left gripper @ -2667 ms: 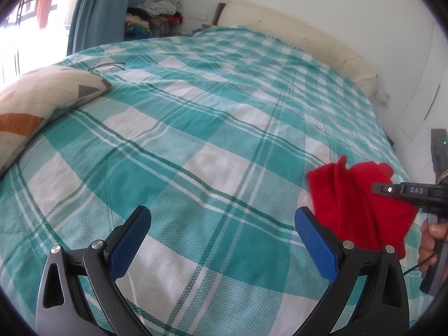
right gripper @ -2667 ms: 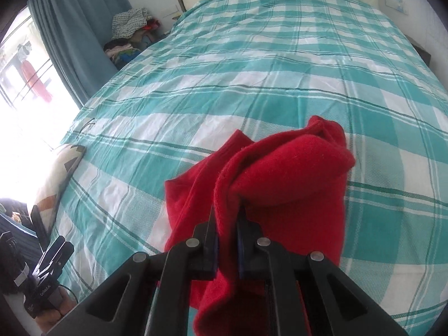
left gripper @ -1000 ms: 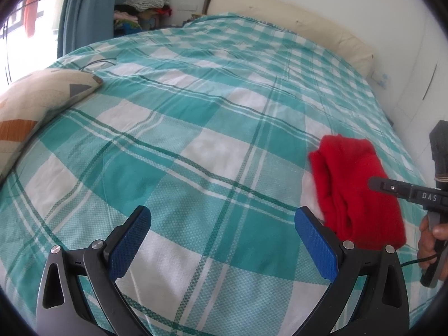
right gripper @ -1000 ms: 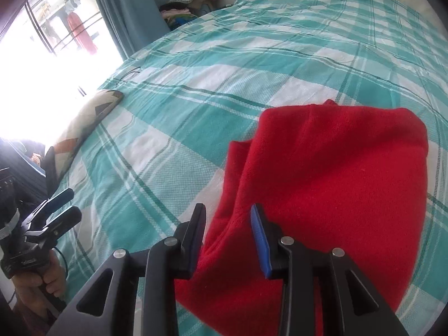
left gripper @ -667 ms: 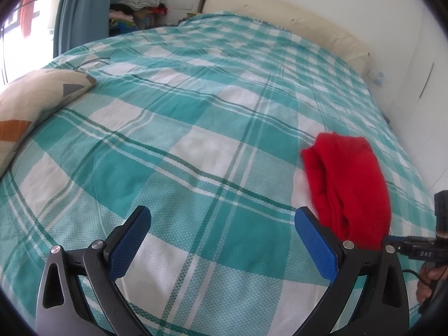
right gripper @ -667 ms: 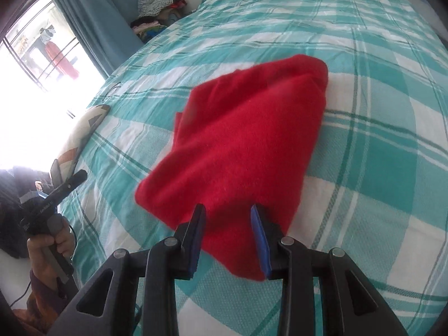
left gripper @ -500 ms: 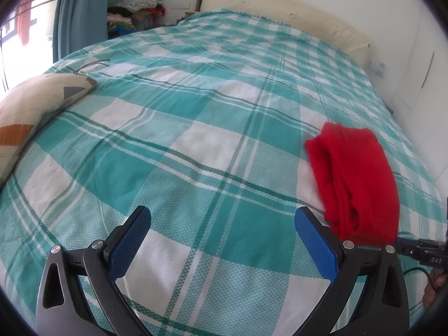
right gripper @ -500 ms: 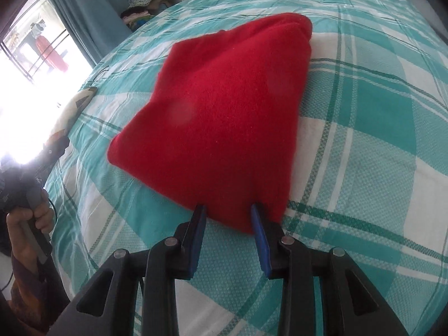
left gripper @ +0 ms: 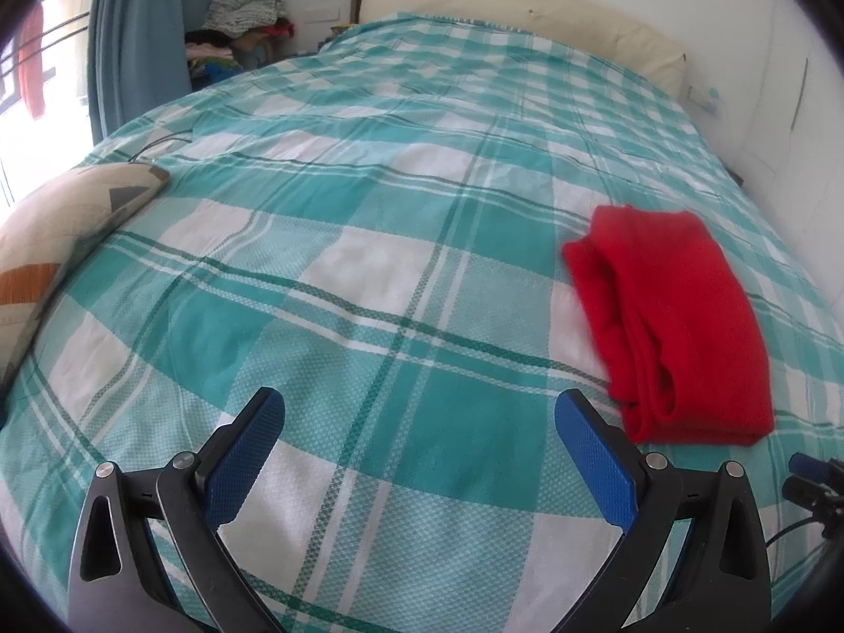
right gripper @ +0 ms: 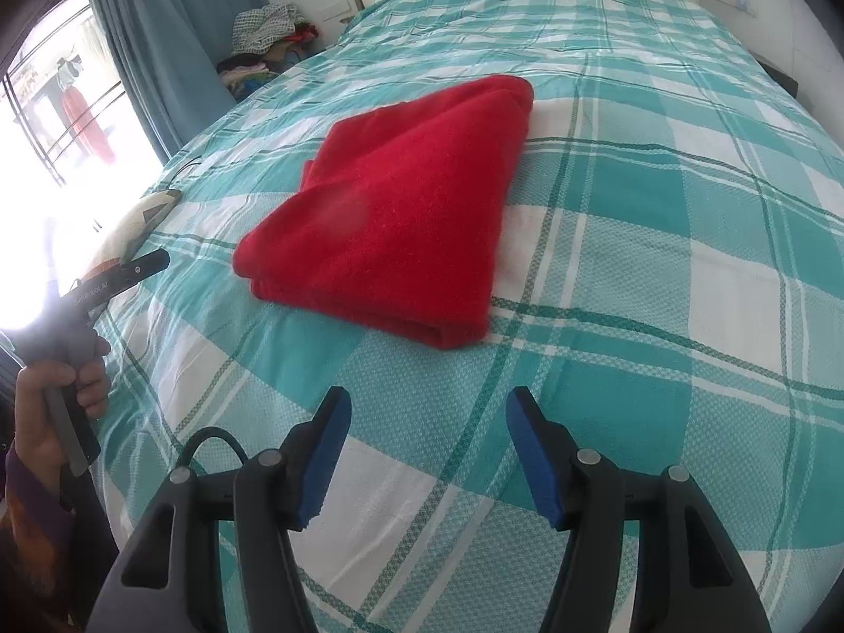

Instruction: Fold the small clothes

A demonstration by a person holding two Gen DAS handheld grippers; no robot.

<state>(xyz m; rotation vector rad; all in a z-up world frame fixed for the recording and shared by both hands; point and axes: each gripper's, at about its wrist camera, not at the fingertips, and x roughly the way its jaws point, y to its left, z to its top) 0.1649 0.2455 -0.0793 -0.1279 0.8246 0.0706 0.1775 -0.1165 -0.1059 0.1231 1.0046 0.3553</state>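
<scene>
- Right gripper (right gripper: 424, 448): jaws have just been opening, nothing between them; parted over bare bedspread (right gripper: 659, 274).
- Left gripper (left gripper: 419, 453): jaws spread wide, empty.
- Folded red garment (right gripper: 401, 211) lies at twelve o'clock from the right jaws, nearer them; long axis toward one o'clock.

Both your wrist cams look down along their fingers at the bed (left gripper: 369, 264); both share the red cloth (right gripper: 401, 211).
</scene>
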